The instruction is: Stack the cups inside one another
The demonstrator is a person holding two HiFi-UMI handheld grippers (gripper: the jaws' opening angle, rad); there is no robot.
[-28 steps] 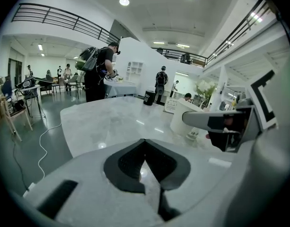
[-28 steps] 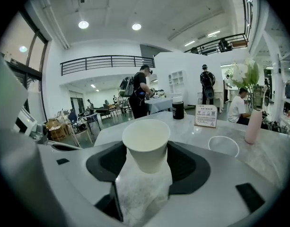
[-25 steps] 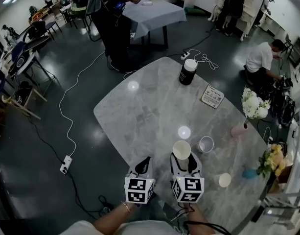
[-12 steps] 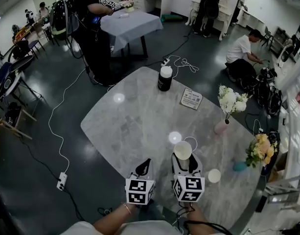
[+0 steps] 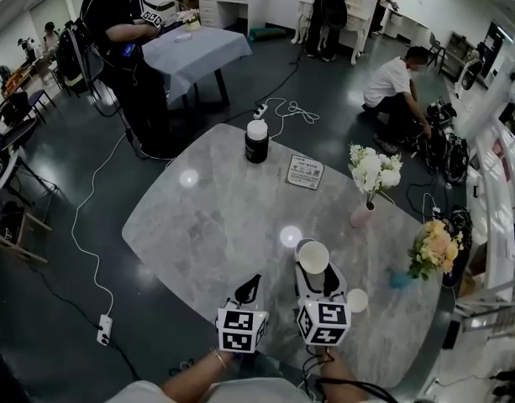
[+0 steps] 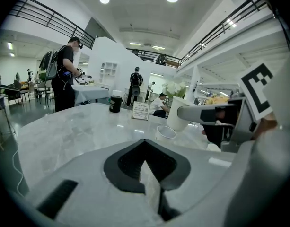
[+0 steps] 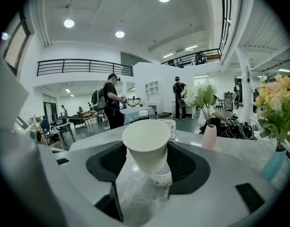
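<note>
While the right gripper is clenched on a white paper cup, the cup is held upright, mouth up, with one jaw pressed against each side of it. It is held over the grey marble desk, close to the near edge and right of the middle. A second cup with a pale, thin rim stands on the desk just beside the held cup. In the right gripper view it is seen directly under the held cup's base; whether the two touch cannot be told. A third, small white cup stands apart from them, nearer the desk's right edge.

The left gripper is kept beside the right one at the near edge. Its jaws are closed together at the tips, and nothing is held between them.

Toward the far edge of the desk a black canister with a white lid is set, with a small printed card near it. Along the right edge a pink vase of white flowers and a teal vase of yellow flowers are placed.
</note>
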